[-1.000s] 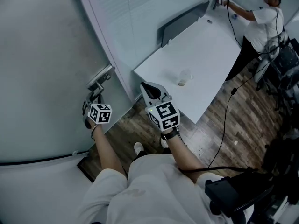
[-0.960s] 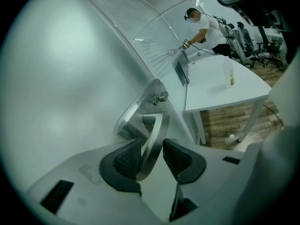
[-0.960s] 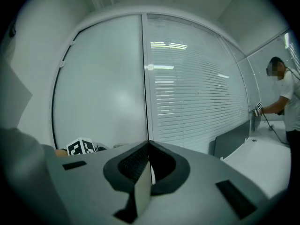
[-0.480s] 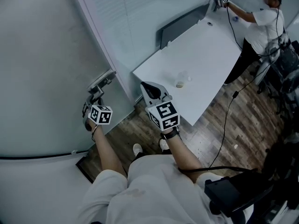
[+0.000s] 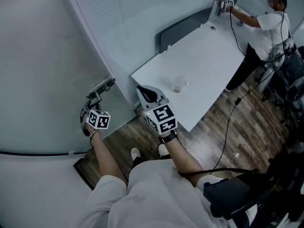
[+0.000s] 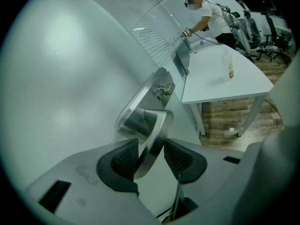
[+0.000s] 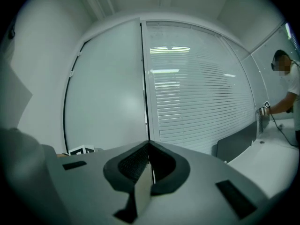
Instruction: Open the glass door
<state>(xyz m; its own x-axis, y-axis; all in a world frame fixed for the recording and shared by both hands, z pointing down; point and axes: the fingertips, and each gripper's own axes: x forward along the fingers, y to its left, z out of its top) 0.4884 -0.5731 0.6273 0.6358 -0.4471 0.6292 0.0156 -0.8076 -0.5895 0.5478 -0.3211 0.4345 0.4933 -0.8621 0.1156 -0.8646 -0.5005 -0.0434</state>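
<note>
The glass door [image 5: 42, 70] is seen at the left of the head view, a large frosted panel standing beside a slatted glass partition [image 7: 201, 93]. It is judged to be heavy and rigid, slow to start swinging, and its smooth face offers no purchase. The only sensible hold is the metal lever handle [image 6: 152, 135] on its steel backplate [image 6: 140, 102]. The lever is stiff and polished (so likely slippery under ribbed pads), and it is best taken near its free end, where turning needs the least effort.

The left gripper [image 6: 151, 159] is closed around that lever, with a pad on either side and both appearing to bear on it. Its jaws have just been opening a little with the lever between them, so the grip is judged loose. The right gripper [image 7: 149, 161] is fully closed on nothing and is held in the air, clear of the door.

The pad contact and a small thumb-turn [image 6: 164, 90] above the lever are shown only in the left gripper view. The door's dark edge seam is shown best by the right gripper view, and the white table [image 5: 209, 46] just beside the doorway by the head view.
</note>
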